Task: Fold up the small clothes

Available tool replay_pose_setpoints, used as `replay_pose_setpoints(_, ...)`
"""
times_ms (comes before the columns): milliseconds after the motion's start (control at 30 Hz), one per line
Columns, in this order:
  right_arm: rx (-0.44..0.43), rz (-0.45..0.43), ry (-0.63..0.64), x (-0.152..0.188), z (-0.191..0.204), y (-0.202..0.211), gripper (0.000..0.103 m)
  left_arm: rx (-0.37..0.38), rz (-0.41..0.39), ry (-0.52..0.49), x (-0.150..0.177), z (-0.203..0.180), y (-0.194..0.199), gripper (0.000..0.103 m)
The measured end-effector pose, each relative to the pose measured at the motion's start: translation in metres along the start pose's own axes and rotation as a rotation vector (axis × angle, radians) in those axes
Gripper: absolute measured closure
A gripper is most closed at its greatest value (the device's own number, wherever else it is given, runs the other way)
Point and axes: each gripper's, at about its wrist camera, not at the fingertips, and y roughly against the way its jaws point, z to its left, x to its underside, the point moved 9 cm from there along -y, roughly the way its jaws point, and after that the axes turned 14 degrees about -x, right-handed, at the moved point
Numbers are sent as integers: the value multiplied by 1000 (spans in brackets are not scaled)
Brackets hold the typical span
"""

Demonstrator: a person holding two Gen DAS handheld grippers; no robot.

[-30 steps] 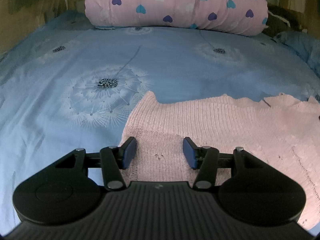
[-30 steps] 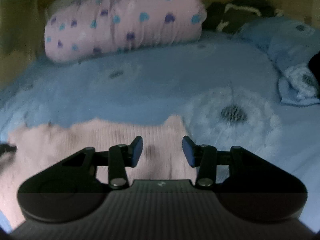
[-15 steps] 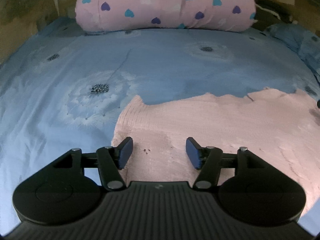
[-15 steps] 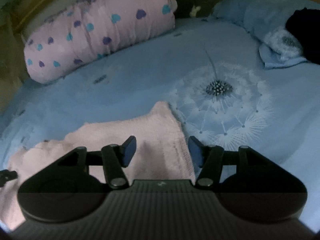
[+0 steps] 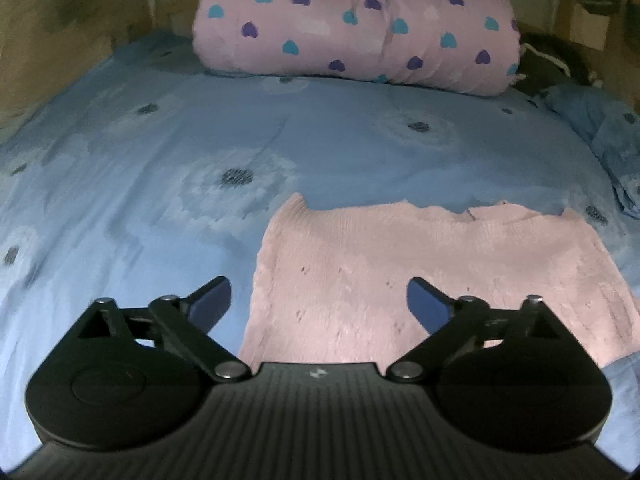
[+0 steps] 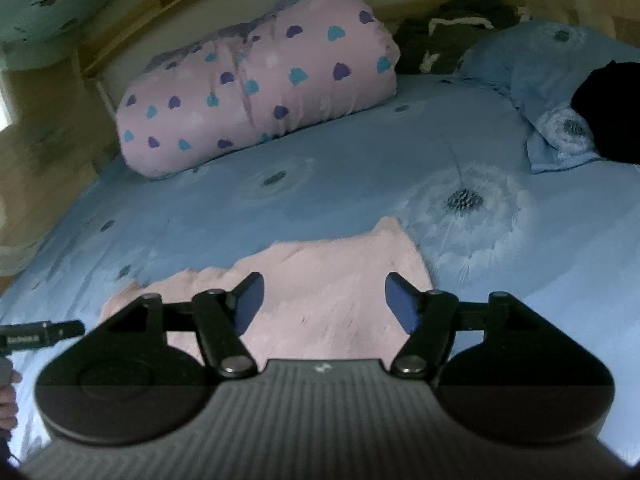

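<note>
Pink knit top (image 5: 432,276) flat on bed (image 5: 160,208), ready for folding. We hover left tongs (image 5: 318,304), right tongs (image 6: 324,300) at 6 o'clock, both spread wide, holding nothing.

no readable text anywhere. only a small pale logo mark on the ribbed black body of the left gripper (image 5: 319,305) and the same on the right gripper (image 6: 323,299), too small to make out. also a strip of pale lettering on a black rod (image 6: 38,334) at the left edge of the right wrist view, blurred beyond reading.
</note>
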Motion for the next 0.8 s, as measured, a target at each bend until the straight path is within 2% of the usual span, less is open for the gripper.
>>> replay_pose_setpoints(167, 33, 11, -2, 24, 9, 15, 34, -21, 37, 32, 14, 13, 0, 3)
replay_pose_setpoints(267, 60, 15, -46, 41, 6, 20, 33, -11, 47, 43, 21, 16, 0, 3)
replay_pose_setpoints(300, 66, 11, -66, 47, 4, 21, 32, -3, 50, 44, 23, 16, -1, 3)
replay_pose_setpoints(400, 95, 1, -141, 64, -4, 22, 20, 23, 62, 26, 35, 11, -6, 3)
replay_pose_setpoints(500, 134, -12, -192, 78, -13, 21, 18, 29, 89, -15, 46, 6, -18, 3)
replay_pose_setpoints(700, 194, -74, -237, 86, -21, 14, 18, 31, 111, -58, 58, -1, -30, 3)
replay_pose_setpoints(800, 172, -118, -274, 86, -24, 6, 18, 36, 111, -52, 57, -2, -33, 3)
